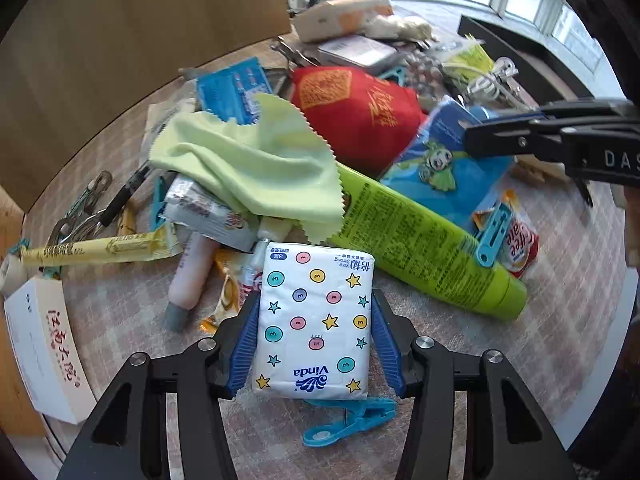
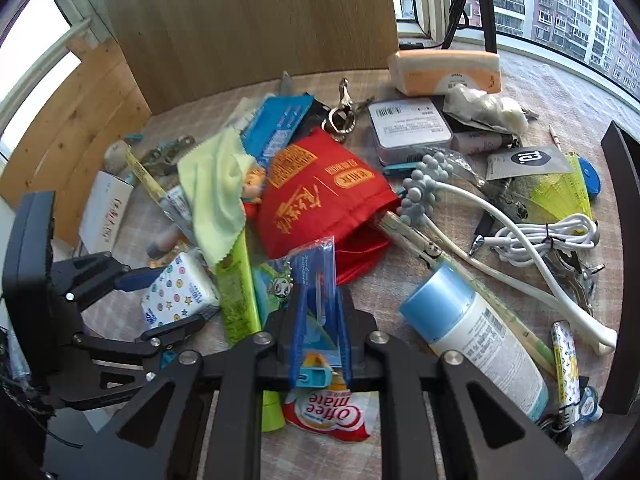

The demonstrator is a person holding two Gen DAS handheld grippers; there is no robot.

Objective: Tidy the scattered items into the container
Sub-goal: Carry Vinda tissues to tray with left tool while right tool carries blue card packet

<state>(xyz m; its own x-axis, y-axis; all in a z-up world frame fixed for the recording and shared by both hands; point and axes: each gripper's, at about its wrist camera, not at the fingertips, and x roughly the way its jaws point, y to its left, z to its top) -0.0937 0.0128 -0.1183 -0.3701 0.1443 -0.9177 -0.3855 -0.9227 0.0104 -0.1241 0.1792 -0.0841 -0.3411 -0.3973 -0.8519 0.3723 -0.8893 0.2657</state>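
Note:
My left gripper [image 1: 314,308] is shut on a white Vinda tissue pack [image 1: 314,320] with coloured dots and stars, held just above the table; it also shows in the right wrist view [image 2: 176,290]. My right gripper [image 2: 320,276] is shut on a clear blue plastic packet with a panda keychain [image 2: 316,272], seen from the left wrist view [image 1: 444,164] with the gripper [image 1: 468,136] at its top edge. A pile of items lies between them: a red cloth bag [image 1: 360,108], a light green cloth [image 1: 256,156] and a green tube [image 1: 424,240].
A blue clothes peg [image 1: 348,420] lies under the tissue pack. A white box [image 1: 44,344] sits at left. A blue-capped spray can [image 2: 476,328], white cable [image 2: 548,236], Coffee mate sachet [image 2: 332,412] and a dark container edge [image 2: 620,240] are at right. A wooden wall [image 2: 240,20] stands behind.

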